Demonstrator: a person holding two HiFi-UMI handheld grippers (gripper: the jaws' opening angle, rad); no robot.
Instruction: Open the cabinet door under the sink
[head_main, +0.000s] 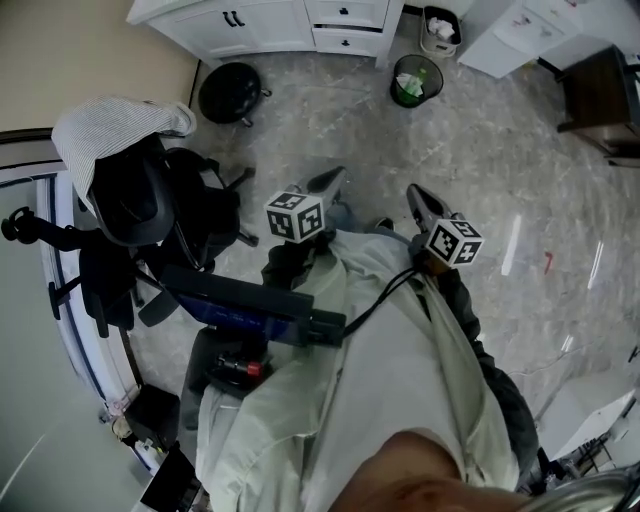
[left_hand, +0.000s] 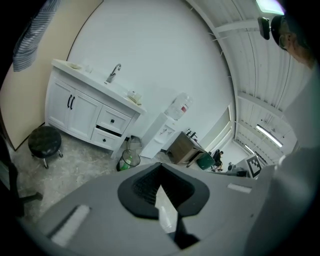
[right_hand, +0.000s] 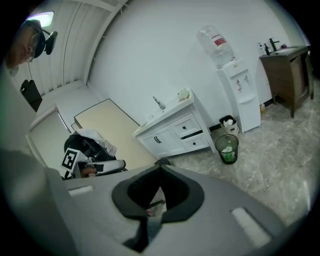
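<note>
Cabinet door (left_hand: 84, 116) stands shut near black stool (left_hand: 45, 141).

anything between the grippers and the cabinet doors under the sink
Bare floor separates the left gripper and right gripper from the cabinet doors; a black stool stands close before them, maybe in a door's swing.

The floor (head_main: 320, 120) looks like grey marbled stone with a slight sheen. The cabinet (head_main: 255, 28) is smooth white paint, and the cloth (head_main: 108, 130) on the chair (head_main: 140, 200) is soft striped fabric.

Office-like workroom — white sink vanity (right_hand: 172, 127), water dispenser (right_hand: 239, 92), office chair (head_main: 150, 215), mesh waste bin (head_main: 416, 80)
</note>
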